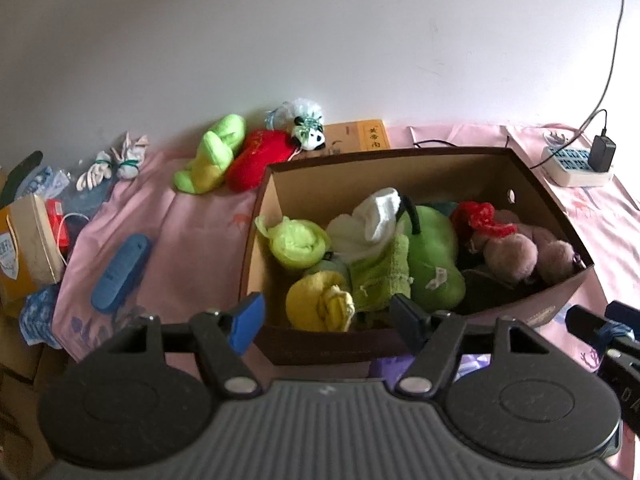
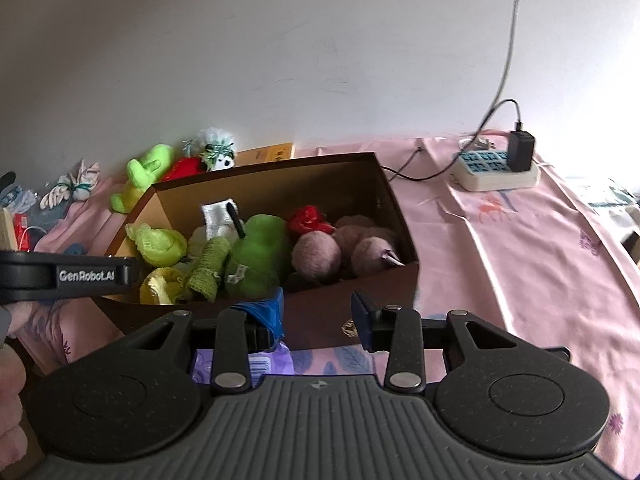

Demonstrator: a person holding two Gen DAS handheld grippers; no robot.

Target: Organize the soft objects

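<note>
Left wrist view: left gripper was seen spread wide, nothing between its jaws, held over the near edge of the brown box. Soft toys were packed inside; a red plush lay outside, behind the box.

Right wrist view: right gripper was noted parted and empty, before the box's front wall.

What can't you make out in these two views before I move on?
- Box floor: both views, buried under the toys.
- Purple item in front of the box: both wrist views, mostly hidden by the gripper bodies.
- Tan book behind the box: lower part hidden by the box wall; print too small.
- Clutter at left edge: cut off, blurred.
</note>
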